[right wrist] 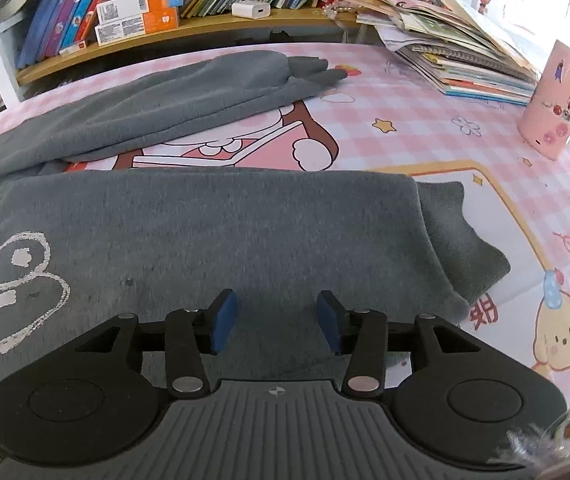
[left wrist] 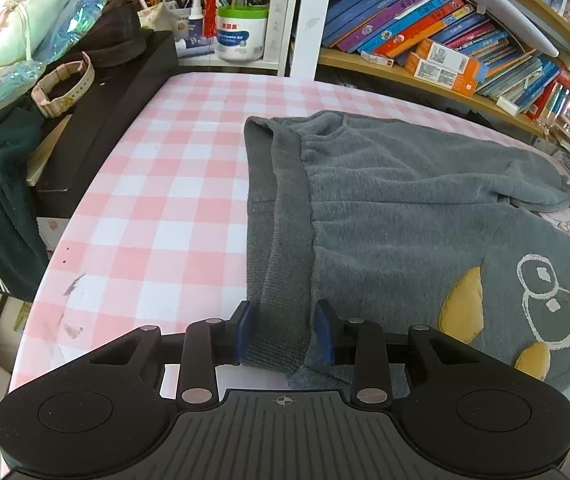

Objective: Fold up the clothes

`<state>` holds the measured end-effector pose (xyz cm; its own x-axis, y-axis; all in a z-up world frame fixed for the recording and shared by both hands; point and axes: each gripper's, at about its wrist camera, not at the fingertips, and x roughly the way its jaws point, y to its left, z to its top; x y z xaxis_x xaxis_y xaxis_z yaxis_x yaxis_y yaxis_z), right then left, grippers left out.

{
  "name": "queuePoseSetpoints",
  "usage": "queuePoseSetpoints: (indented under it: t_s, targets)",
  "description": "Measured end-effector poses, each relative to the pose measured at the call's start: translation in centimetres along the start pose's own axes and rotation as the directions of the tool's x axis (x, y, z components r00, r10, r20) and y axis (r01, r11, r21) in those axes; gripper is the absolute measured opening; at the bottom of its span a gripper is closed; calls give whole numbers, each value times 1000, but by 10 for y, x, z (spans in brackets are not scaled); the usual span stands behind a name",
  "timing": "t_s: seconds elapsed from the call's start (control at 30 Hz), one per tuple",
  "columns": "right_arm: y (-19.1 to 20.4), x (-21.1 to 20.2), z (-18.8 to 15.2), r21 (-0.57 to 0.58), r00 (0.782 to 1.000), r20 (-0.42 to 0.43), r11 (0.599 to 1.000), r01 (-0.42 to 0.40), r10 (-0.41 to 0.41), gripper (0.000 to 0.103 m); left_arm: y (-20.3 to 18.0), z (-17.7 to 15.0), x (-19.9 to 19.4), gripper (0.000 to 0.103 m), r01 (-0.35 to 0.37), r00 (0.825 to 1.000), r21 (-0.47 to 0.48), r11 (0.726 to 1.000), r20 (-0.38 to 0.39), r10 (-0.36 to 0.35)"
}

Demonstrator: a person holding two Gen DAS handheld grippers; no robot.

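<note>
Grey fleece trousers (left wrist: 405, 208) with a white and yellow print lie on the pink checked table cover (left wrist: 173, 168). In the left wrist view my left gripper (left wrist: 285, 330) is open, its blue pads either side of the ribbed waistband (left wrist: 277, 264) at the near corner. In the right wrist view the trousers (right wrist: 213, 224) lie with one leg spread across the front and the other leg (right wrist: 157, 108) behind it. My right gripper (right wrist: 275, 320) is open and empty over the near leg, near its ribbed cuff (right wrist: 461, 232).
Left of the table are a black case (left wrist: 125, 100), a dark green garment (left wrist: 1, 184) and a watch strap (left wrist: 65, 88). Bookshelves (left wrist: 425, 36) run behind. On the right are a stack of books (right wrist: 457, 52) and a pink cup (right wrist: 557, 104).
</note>
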<state>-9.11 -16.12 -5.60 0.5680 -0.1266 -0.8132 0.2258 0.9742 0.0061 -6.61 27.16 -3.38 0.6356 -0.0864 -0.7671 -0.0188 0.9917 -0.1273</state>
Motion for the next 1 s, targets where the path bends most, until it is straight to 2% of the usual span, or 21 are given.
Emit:
queuePoseSetpoints:
  t_s: [0.27, 0.3, 0.33, 0.37, 0.5, 0.67, 0.8, 1.0]
  targets:
    - [6, -16, 13, -10, 998, 53, 999, -31, 31, 45, -8, 18, -18, 35, -13, 994, 41, 999, 110, 8]
    - [7, -19, 16, -13, 997, 63, 999, -39, 39, 45, -10, 22, -20, 36, -10, 992, 46, 999, 124, 4]
    - [9, -21, 19, -16, 996, 74, 999, -46, 48, 45, -12, 25, -22, 44, -6, 990, 50, 999, 138, -1]
    - [11, -24, 22, -19, 995, 84, 998, -55, 56, 46, -14, 29, -25, 47, -2, 988, 57, 998, 151, -7]
    - [18, -37, 35, -39, 987, 129, 995, -91, 95, 48, -27, 42, -33, 51, 21, 979, 96, 995, 198, -40]
    - [22, -55, 59, -79, 973, 193, 990, -113, 127, 52, -39, 65, -43, 63, 24, 963, 148, 989, 264, -63]
    - [23, -67, 78, -120, 962, 232, 985, -122, 147, 57, -44, 86, -49, 66, 23, 947, 177, 984, 311, -78]
    - [27, -76, 104, -213, 949, 265, 970, -116, 171, 63, -55, 110, -47, 69, 13, 935, 237, 971, 341, -96]
